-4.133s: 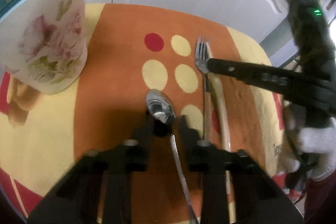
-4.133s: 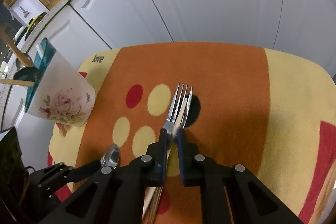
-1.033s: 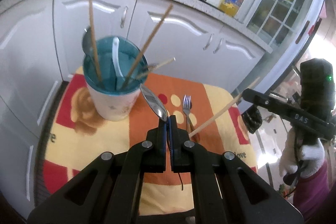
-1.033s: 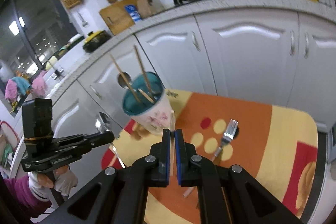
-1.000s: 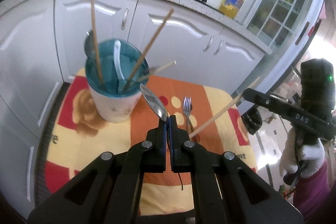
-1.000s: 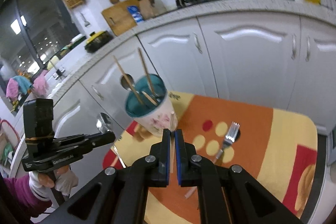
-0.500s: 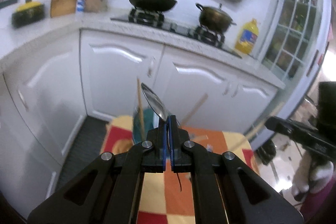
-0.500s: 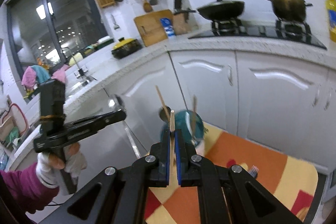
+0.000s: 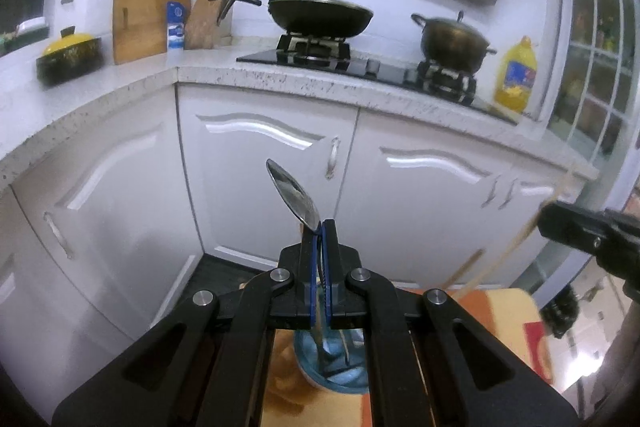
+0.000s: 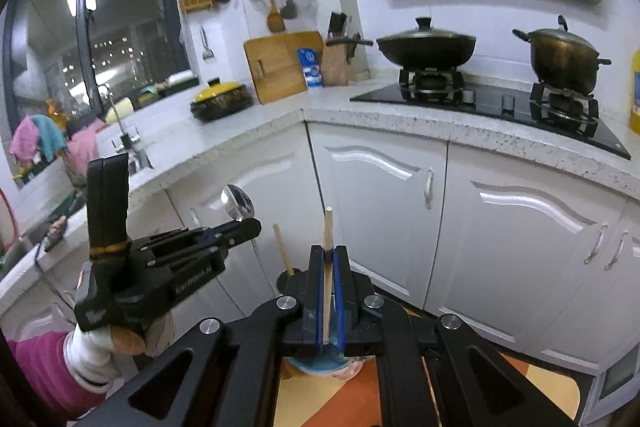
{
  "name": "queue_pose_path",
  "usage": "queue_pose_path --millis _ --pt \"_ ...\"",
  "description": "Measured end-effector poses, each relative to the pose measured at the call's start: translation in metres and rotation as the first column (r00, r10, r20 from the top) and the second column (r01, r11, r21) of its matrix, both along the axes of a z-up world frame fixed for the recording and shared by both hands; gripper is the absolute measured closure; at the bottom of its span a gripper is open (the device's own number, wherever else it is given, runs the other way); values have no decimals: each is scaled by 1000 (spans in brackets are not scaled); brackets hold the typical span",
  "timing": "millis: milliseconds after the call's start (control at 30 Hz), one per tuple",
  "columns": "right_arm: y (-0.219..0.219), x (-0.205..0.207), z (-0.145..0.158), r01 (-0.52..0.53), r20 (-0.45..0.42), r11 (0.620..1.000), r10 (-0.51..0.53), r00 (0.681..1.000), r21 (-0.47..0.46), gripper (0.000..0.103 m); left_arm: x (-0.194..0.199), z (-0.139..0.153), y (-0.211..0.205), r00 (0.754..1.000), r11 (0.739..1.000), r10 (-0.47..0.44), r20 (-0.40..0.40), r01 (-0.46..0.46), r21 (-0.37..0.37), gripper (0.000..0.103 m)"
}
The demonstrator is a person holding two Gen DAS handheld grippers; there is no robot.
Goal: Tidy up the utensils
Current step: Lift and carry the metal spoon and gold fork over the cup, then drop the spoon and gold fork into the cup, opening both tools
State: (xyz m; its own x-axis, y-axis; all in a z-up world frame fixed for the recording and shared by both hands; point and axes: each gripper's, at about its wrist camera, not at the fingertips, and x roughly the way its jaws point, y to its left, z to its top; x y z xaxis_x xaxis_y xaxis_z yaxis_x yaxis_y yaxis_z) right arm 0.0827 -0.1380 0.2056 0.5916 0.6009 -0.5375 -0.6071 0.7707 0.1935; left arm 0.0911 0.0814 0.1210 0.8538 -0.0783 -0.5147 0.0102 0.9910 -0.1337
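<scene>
The left gripper [image 9: 319,233] has its fingers clamped on a shiny steel spoon [image 9: 294,194]. The right gripper [image 10: 328,259] pinches a thin wooden chopstick [image 10: 328,227] above the teal-lined cup [image 10: 324,363].

Both wrist views look along closed fingers toward the stove [image 9: 320,51], sharing it

Cool indoor light; glare on cabinet doors [image 9: 256,131]; fisheye-bent, blurred edges.

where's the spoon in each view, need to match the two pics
Left wrist: spoon at centre, bowl up, clamped in the left gripper.
Right wrist: spoon left of centre, above the same gripper.
Shared landmark: lidded black wok on the stove.
</scene>
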Motion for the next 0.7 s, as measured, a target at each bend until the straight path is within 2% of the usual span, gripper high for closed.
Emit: queue_pose_path --millis 200,567,700 --pt "18 26 -35 -5 -39 998 2 999 -70 99 16 -27 -1 999 1000 17 -41 -16 15 102" --pt "34 48 -91 -55 -184 994 37 982 -95 99 22 -50 -12 994 1000 -16 -107 18 17 102" --pt "32 51 -99 -48 -219 995 29 975 -83 99 20 -58 -15 991 1000 -23 -135 24 8 102"
